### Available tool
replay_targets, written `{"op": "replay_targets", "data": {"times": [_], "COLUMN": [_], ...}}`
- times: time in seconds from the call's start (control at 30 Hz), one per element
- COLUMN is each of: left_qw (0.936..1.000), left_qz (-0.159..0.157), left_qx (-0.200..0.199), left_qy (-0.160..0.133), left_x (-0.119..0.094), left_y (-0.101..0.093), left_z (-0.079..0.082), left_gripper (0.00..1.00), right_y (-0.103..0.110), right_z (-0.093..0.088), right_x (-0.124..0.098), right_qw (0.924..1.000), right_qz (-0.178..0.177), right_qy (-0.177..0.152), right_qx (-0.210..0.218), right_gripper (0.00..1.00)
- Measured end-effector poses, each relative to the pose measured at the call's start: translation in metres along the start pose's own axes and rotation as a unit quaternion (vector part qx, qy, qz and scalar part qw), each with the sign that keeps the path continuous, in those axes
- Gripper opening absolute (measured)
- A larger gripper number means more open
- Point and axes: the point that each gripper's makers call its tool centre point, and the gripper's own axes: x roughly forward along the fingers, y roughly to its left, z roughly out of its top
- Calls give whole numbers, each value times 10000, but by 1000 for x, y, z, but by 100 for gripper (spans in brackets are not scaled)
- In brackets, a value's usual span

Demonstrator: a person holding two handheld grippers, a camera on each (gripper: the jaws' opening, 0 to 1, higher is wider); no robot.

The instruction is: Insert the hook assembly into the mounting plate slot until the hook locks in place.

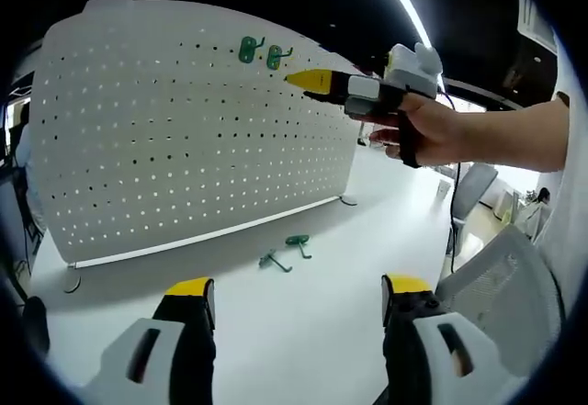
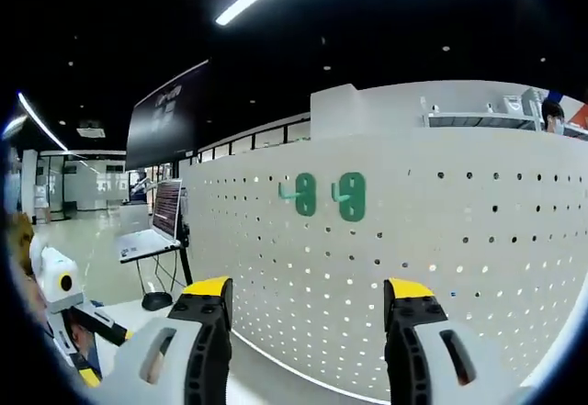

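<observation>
Left gripper view: left gripper (image 1: 299, 299) wide open, empty, above table (image 1: 303, 331). Two loose hooks (image 1: 285, 251) lying ahead, near pegboard (image 1: 184, 129) foot. Right gripper (image 1: 317, 82) raised by two mounted hooks (image 1: 262, 52).

Right gripper view: right gripper (image 2: 308, 304) agape, empty, facing mounted hooks (image 2: 328, 195). Loose hooks likely nearer left.

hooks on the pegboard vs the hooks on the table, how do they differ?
1. Place: the two mounted hooks sit side by side near the top of the white pegboard; the two loose hooks lie on the white table in front of its base.
2. Pose: the mounted hooks stand upright against the board; the loose hooks lie flat at differing angles.

Shared: all four are green.
</observation>
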Motion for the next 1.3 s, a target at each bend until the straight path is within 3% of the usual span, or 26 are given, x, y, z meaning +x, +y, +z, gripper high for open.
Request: {"op": "replay_targets", "data": {"times": [1.3], "left_qw": [10000], "left_qz": [-33], "left_qx": [77], "left_qy": [30], "left_x": [-4], "left_y": [1], "left_z": [-2], "left_gripper": [77], "right_y": [5], "right_z": [-69], "right_x": [-79], "right_qw": [9979], "right_qz": [92], "right_qy": [624], "right_qx": [131], "right_gripper": [65]}}
